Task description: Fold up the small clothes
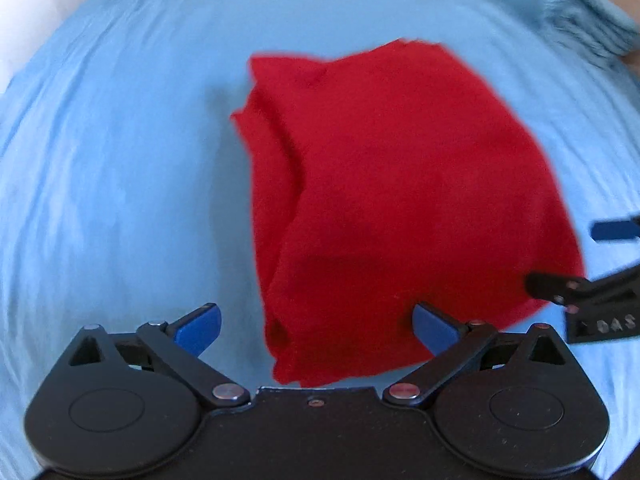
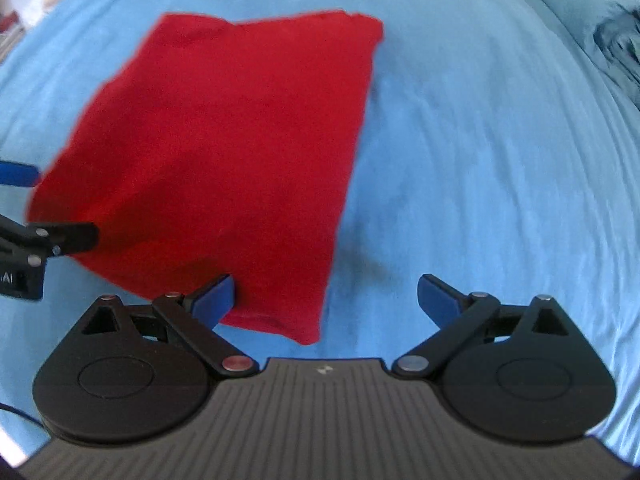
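A red garment (image 1: 400,200) lies folded into a rough rectangle on the light blue bedsheet (image 1: 120,160). It also shows in the right wrist view (image 2: 224,152). My left gripper (image 1: 316,326) is open and empty, its blue pads just above the garment's near left corner. My right gripper (image 2: 326,300) is open and empty, over the garment's near right corner. The right gripper shows at the right edge of the left wrist view (image 1: 580,264). The left gripper shows at the left edge of the right wrist view (image 2: 48,208).
The blue bedsheet (image 2: 500,160) spreads all around the garment. A bunched darker blue cloth (image 1: 588,20) lies at the far right; it also shows in the right wrist view (image 2: 620,48). A pale wall or furniture edge (image 1: 24,20) is at the far left.
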`<action>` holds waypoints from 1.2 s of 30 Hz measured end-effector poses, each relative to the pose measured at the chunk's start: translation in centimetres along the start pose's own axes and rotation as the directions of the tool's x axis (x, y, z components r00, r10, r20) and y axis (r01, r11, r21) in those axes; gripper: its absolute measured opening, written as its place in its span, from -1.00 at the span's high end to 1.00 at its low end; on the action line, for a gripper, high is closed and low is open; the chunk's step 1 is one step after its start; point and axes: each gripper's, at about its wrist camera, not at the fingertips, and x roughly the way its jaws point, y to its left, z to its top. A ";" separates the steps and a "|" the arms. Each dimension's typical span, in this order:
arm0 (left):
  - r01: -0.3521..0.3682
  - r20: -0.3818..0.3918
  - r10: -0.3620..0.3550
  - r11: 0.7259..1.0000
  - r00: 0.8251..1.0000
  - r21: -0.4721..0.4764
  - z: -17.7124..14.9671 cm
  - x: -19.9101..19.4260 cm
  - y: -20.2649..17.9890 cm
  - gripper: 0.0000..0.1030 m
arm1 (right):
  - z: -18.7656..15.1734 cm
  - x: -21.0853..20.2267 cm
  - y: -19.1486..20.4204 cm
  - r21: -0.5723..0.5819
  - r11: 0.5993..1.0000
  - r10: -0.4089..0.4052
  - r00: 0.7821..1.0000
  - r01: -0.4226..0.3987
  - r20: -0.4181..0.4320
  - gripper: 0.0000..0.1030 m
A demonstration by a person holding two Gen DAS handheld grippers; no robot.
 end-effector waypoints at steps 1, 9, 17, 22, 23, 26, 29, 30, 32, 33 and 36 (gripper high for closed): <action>0.005 -0.017 -0.006 1.000 1.000 -0.023 0.1 0.6 0.3 -1.00 | 0.0 0.3 -0.2 0.012 1.000 0.000 1.000 0.000 -0.005 -1.00; 0.010 0.044 -0.005 0.992 0.999 -0.128 0.8 -4.1 1.8 -1.00 | 1.1 -5.5 -1.3 0.014 0.999 0.033 0.995 -0.034 0.094 -1.00; -0.074 0.193 0.120 0.970 0.974 -0.232 -0.3 -21.1 1.5 -1.00 | 0.9 -22.4 -3.9 0.059 0.995 0.069 0.966 -0.086 0.247 -1.00; -0.117 0.225 0.174 0.963 0.959 -0.244 -1.9 -31.5 -0.1 -1.00 | -0.1 -32.7 -4.6 0.084 0.993 0.064 0.967 -0.087 0.246 -1.00; -0.116 0.218 0.173 0.961 0.961 -0.249 -2.5 -33.1 -0.3 -1.00 | -0.6 -34.6 -4.4 0.094 0.993 0.053 0.971 -0.077 0.235 -1.00; -0.134 0.178 0.183 0.957 0.967 -0.259 -3.5 -36.5 -1.1 -1.00 | -1.6 -39.5 -4.0 0.103 0.994 -0.002 0.980 -0.019 0.200 -1.00; -0.133 0.128 0.168 0.961 0.977 -0.240 -4.3 -38.6 -2.0 -1.00 | -2.8 -42.8 -3.4 0.121 0.992 -0.060 0.985 0.040 0.163 -1.00; -0.130 0.110 0.159 0.964 0.981 -0.233 -4.7 -38.9 -2.3 -1.00 | -3.1 -43.7 -3.3 0.136 0.989 -0.069 0.987 0.050 0.143 -1.00; -0.127 0.081 0.148 0.966 0.986 -0.226 -5.4 -39.6 -2.7 -1.00 | -3.4 -45.1 -2.7 0.146 0.987 -0.081 0.992 0.067 0.095 -1.00; -0.123 0.074 0.143 0.967 0.987 -0.224 -5.8 -40.2 -2.8 -1.00 | -3.6 -45.5 -2.5 0.147 0.986 -0.087 0.993 0.074 0.082 -1.00; -0.126 0.073 0.145 0.968 0.987 -0.217 -6.2 -41.1 -3.0 -1.00 | -4.3 -47.2 -2.1 0.166 0.983 -0.092 0.993 0.078 0.076 -1.00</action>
